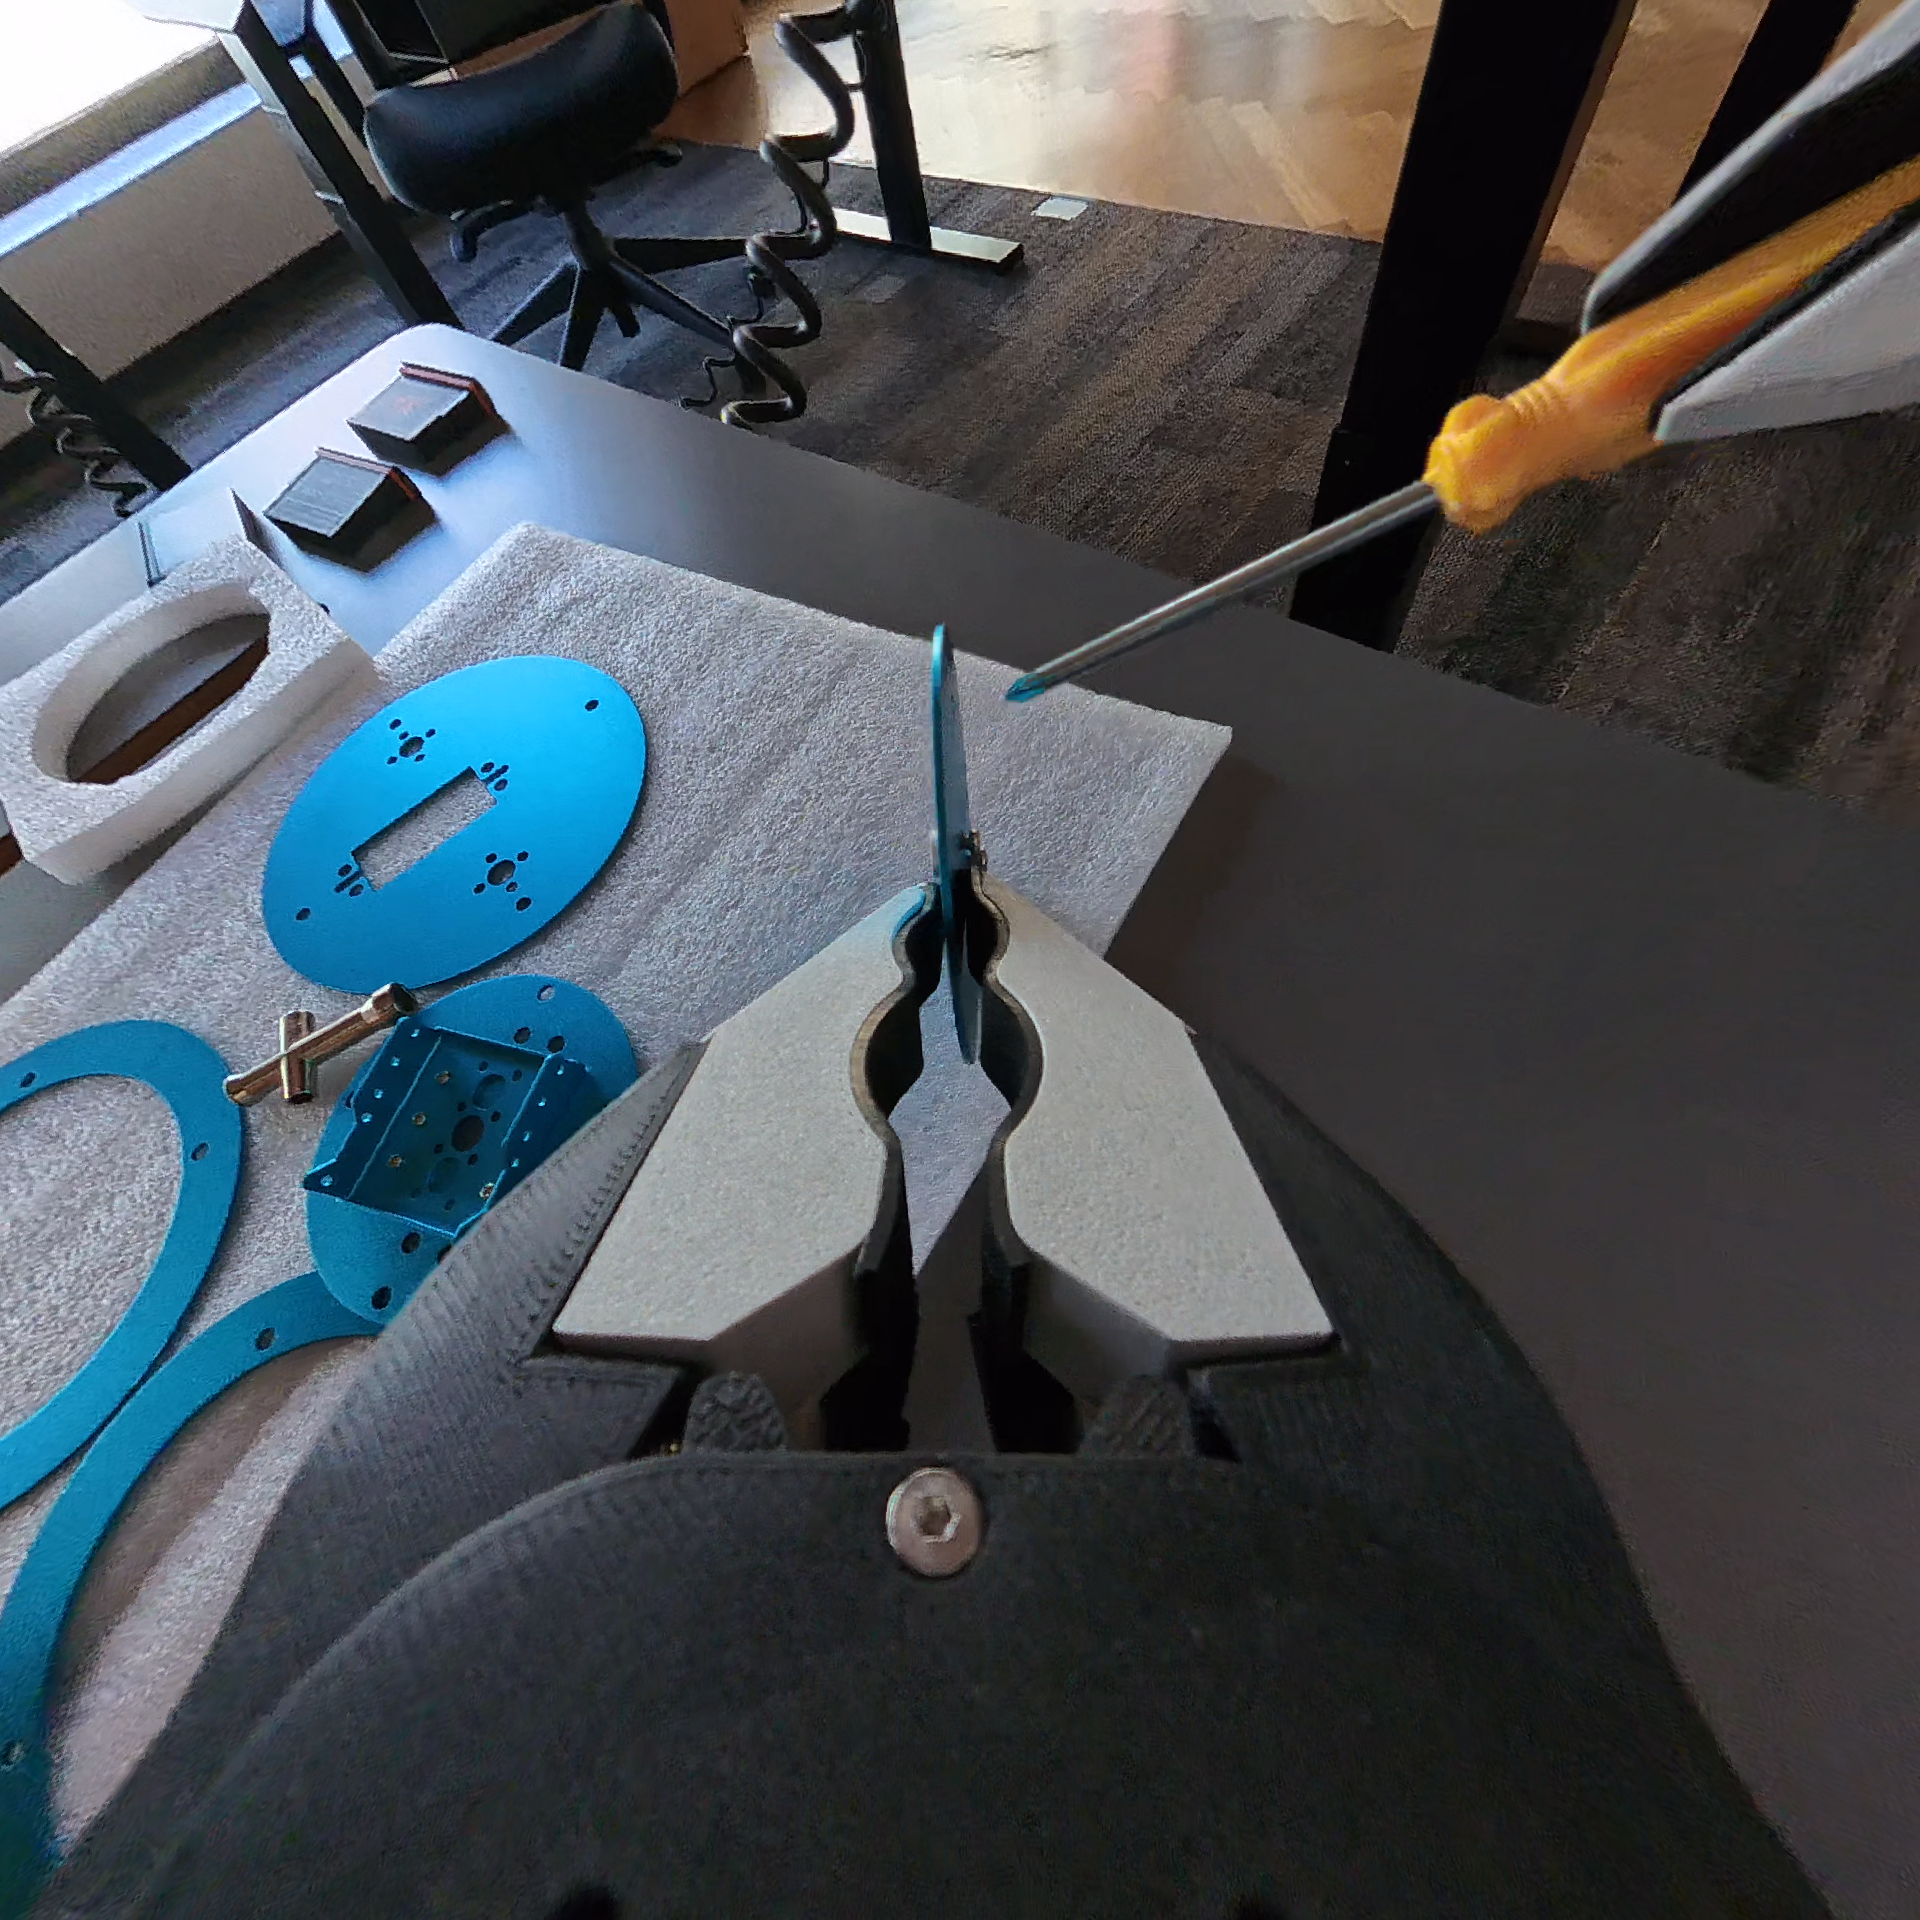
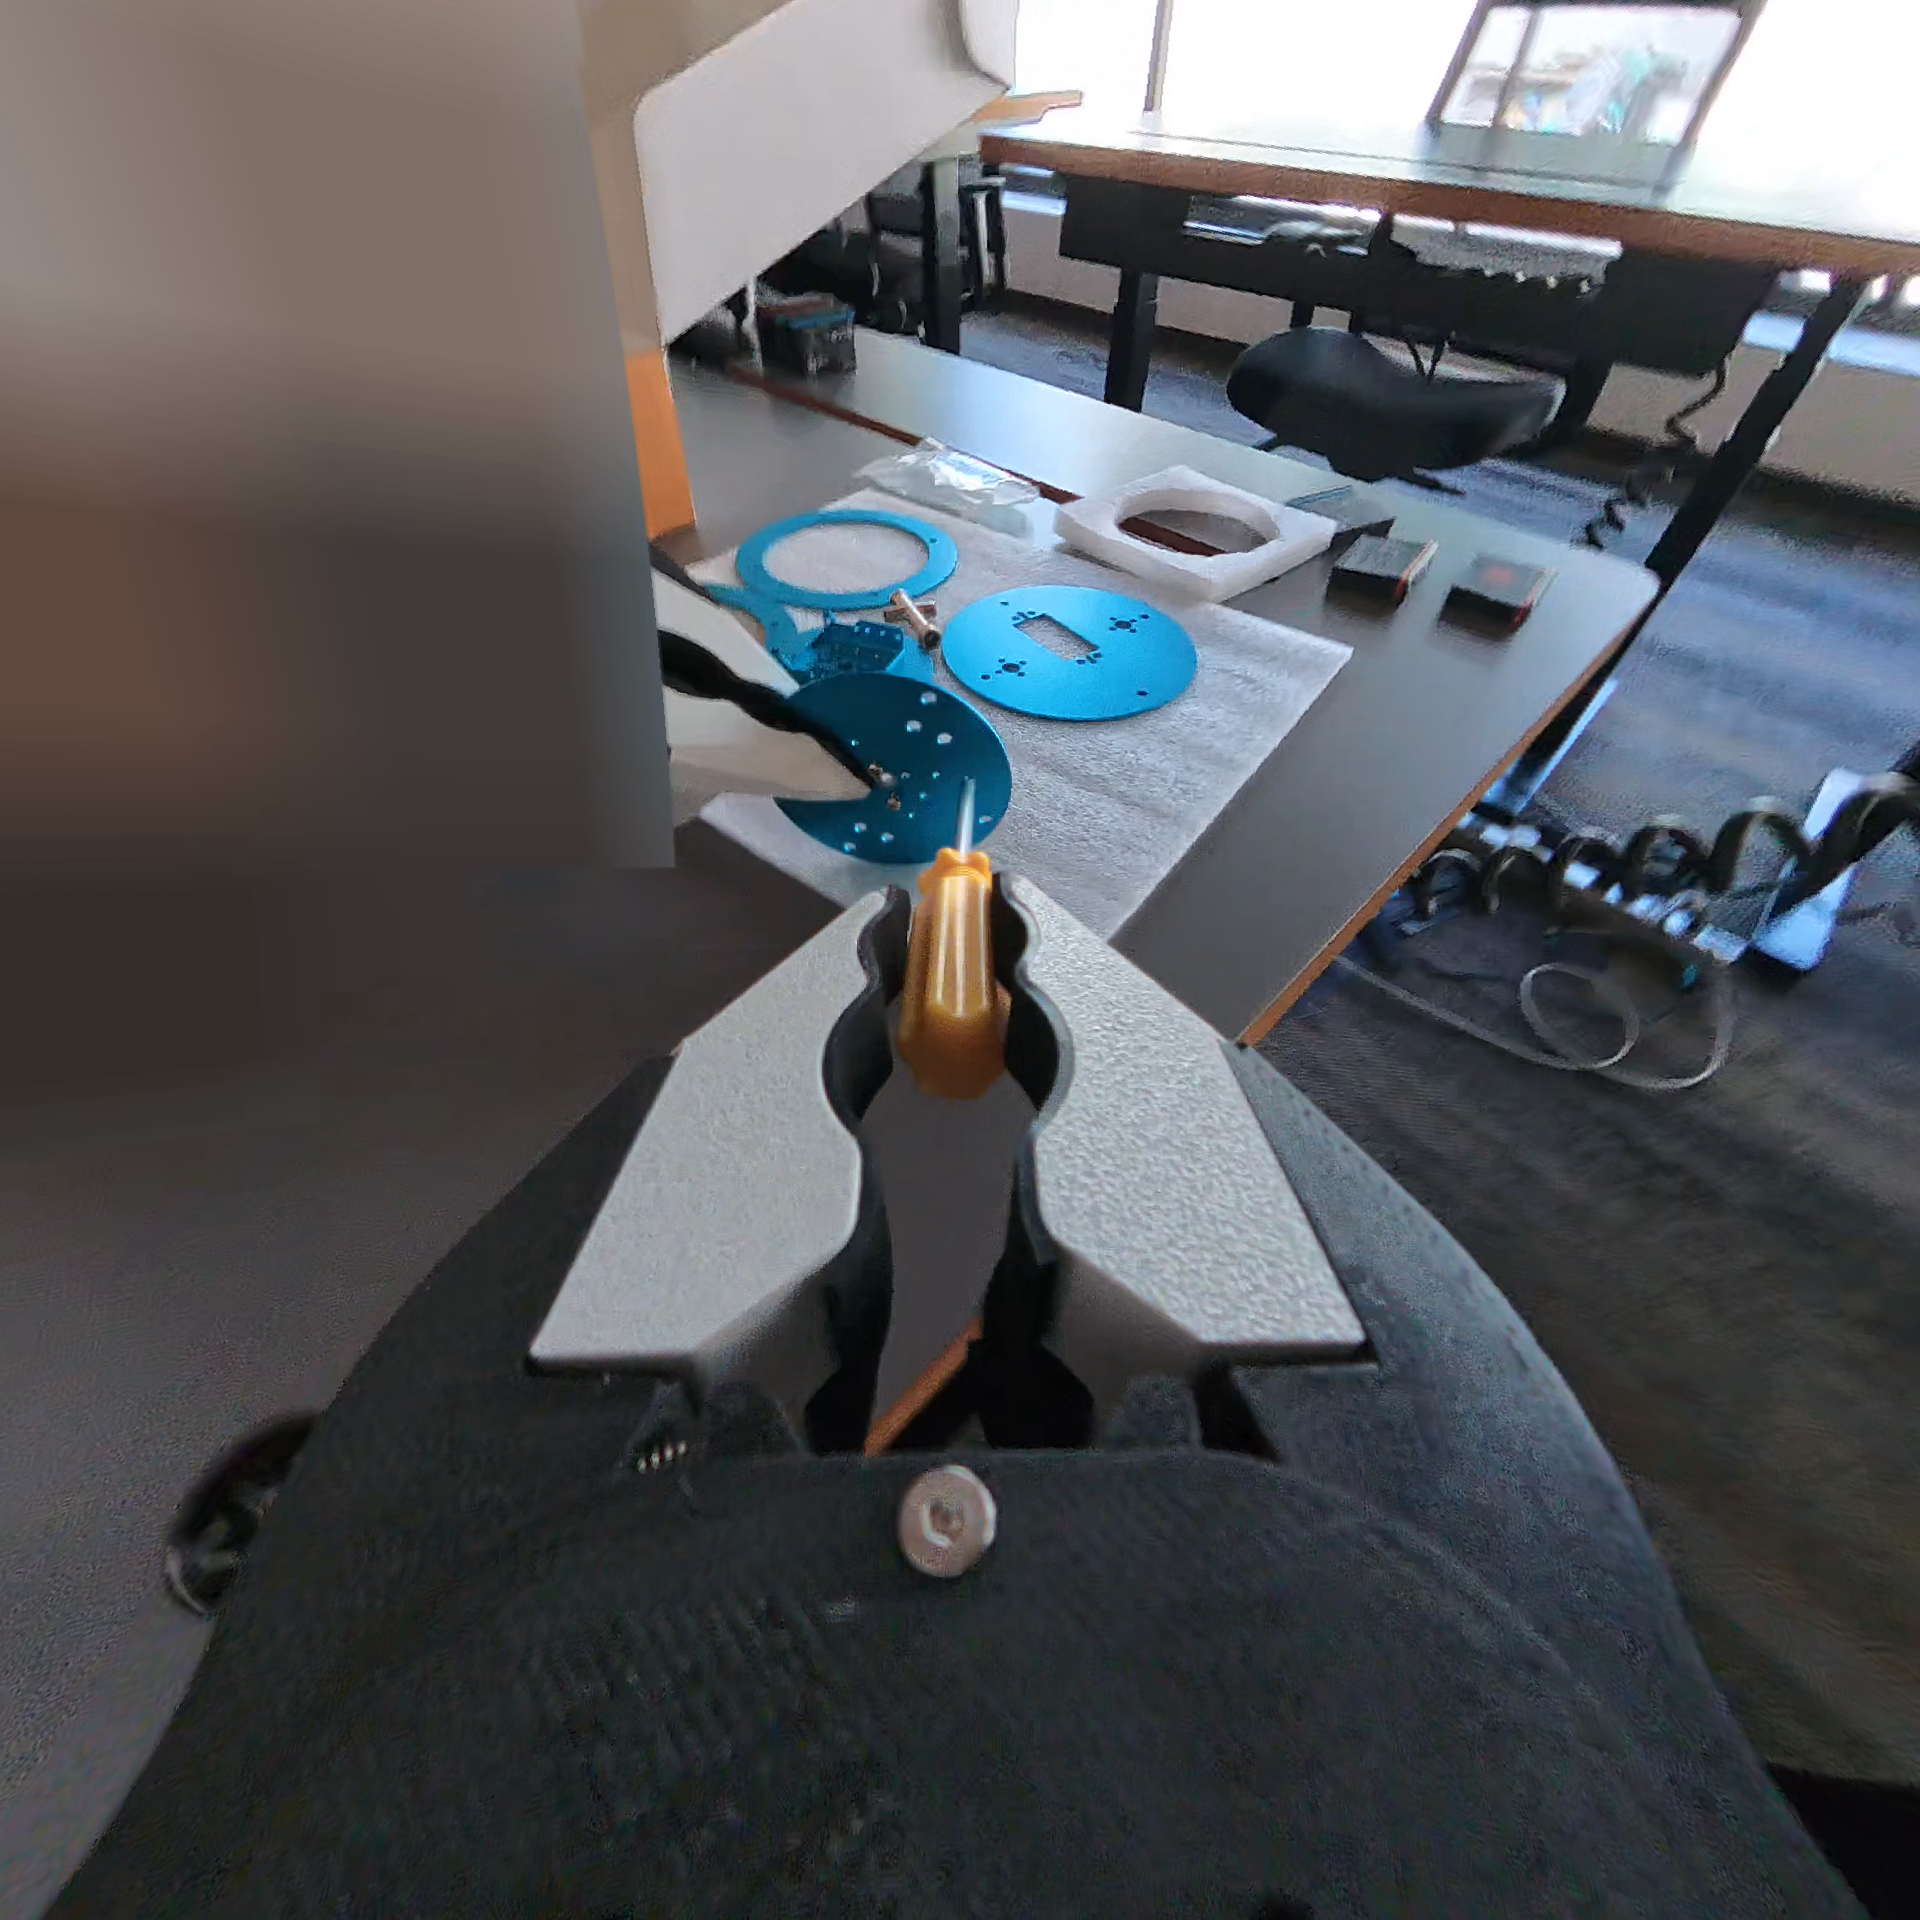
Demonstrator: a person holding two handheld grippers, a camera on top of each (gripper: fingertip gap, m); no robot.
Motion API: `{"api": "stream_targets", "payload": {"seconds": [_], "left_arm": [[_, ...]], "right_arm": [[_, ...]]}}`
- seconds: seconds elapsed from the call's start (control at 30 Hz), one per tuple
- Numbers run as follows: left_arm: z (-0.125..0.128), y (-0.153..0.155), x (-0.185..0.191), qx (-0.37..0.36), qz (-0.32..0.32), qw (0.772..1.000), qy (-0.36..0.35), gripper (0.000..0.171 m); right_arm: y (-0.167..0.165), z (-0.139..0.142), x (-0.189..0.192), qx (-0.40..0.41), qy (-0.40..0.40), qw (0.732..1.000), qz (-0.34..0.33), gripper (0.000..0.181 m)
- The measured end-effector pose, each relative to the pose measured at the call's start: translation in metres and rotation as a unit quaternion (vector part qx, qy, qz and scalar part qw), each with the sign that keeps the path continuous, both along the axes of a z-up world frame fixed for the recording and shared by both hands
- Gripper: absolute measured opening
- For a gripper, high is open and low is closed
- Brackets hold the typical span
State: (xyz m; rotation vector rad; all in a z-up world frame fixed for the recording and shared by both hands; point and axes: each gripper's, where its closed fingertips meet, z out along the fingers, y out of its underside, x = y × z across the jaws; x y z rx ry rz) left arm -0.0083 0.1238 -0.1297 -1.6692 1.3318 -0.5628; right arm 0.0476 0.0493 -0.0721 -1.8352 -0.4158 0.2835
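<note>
My left gripper [image 1: 951,899] is shut on a small blue round plate [image 1: 952,790], held on edge above the white foam sheet [image 1: 790,707]. A small screw sticks out of the plate's right face near my fingertips. In the right wrist view the same blue plate [image 2: 925,774] faces me with several holes, and the left gripper's fingers [image 2: 800,764] clamp it from the left. My right gripper [image 2: 951,904] is shut on an orange-handled screwdriver [image 2: 951,987]. Its orange handle [image 1: 1558,416] and thin shaft come in from the upper right, the tip just right of the plate's upper edge, not touching.
On the foam lie a blue disc with a rectangular slot [image 1: 457,821], blue rings [image 1: 125,1226], a blue bracket on a disc [image 1: 457,1122] and a metal cross wrench [image 1: 322,1039]. A white foam frame [image 1: 145,707] and two dark blocks [image 1: 384,457] sit behind. The table edge [image 2: 1455,831] is right. The tips of one gripper are about 12 cm away from the tips of the other.
</note>
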Motion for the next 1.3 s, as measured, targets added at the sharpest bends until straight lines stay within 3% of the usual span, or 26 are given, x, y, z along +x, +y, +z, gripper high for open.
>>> {"api": "stream_targets", "payload": {"seconds": [0.13,0.33,0.43,0.53,0.63,0.8,1.07,1.3], "left_arm": [[-0.001,-0.006,0.001,0.062,-0.022,0.998,0.022,0.002],[-0.004,-0.013,0.004,0.166,-0.049,0.983,0.065,0.002],[-0.005,-0.015,0.006,0.173,-0.051,0.981,0.070,0.002],[-0.003,-0.012,0.005,0.129,-0.041,0.990,0.050,0.003],[0.000,-0.001,0.002,-0.006,-0.013,1.000,-0.005,0.002],[-0.003,0.015,-0.007,-0.191,0.017,0.979,-0.073,0.002],[-0.005,0.018,-0.009,-0.230,0.021,0.969,-0.083,0.002],[-0.005,0.018,-0.009,-0.230,0.019,0.970,-0.081,0.002]], "right_arm": [[-0.010,0.004,-0.008,0.017,-0.099,0.992,0.079,0.015],[-0.013,0.002,-0.005,0.028,-0.164,0.981,0.096,0.015],[-0.013,-0.001,-0.005,0.023,-0.176,0.979,0.104,0.015],[-0.014,0.002,-0.005,0.026,-0.194,0.974,0.113,0.015],[-0.013,0.007,-0.009,0.036,-0.214,0.968,0.128,0.015],[-0.003,0.008,-0.023,0.105,-0.344,0.922,0.147,0.015],[0.009,-0.007,-0.043,0.150,-0.437,0.867,0.186,0.015],[0.014,-0.009,-0.045,0.155,-0.447,0.860,0.192,0.015]]}}
